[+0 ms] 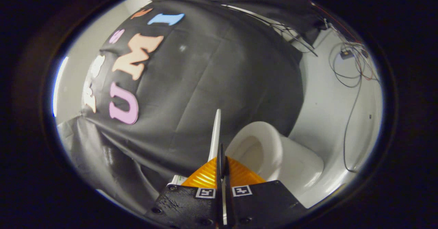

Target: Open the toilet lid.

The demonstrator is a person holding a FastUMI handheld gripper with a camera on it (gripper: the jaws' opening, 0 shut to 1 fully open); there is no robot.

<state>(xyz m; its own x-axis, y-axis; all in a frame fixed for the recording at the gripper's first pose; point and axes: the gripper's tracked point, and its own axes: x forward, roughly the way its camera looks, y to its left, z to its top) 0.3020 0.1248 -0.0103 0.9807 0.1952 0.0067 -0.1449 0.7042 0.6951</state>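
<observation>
The white toilet (294,167) stands just ahead of the fingers, and its seat ring and open bowl (255,150) are exposed. The thin white toilet lid (216,133) is raised off the seat. I see it edge-on, running forward from between the fingers. My gripper (221,162) is shut on the lid's edge, with both fingers (204,177) pressed against it from either side. The view is rolled, so the toilet looks tilted.
The black cloth booth wall (212,71) hangs close behind the toilet. Beside the toilet is a white wall (328,95) with loose cables (352,95) trailing down it and a small box (345,53) higher up.
</observation>
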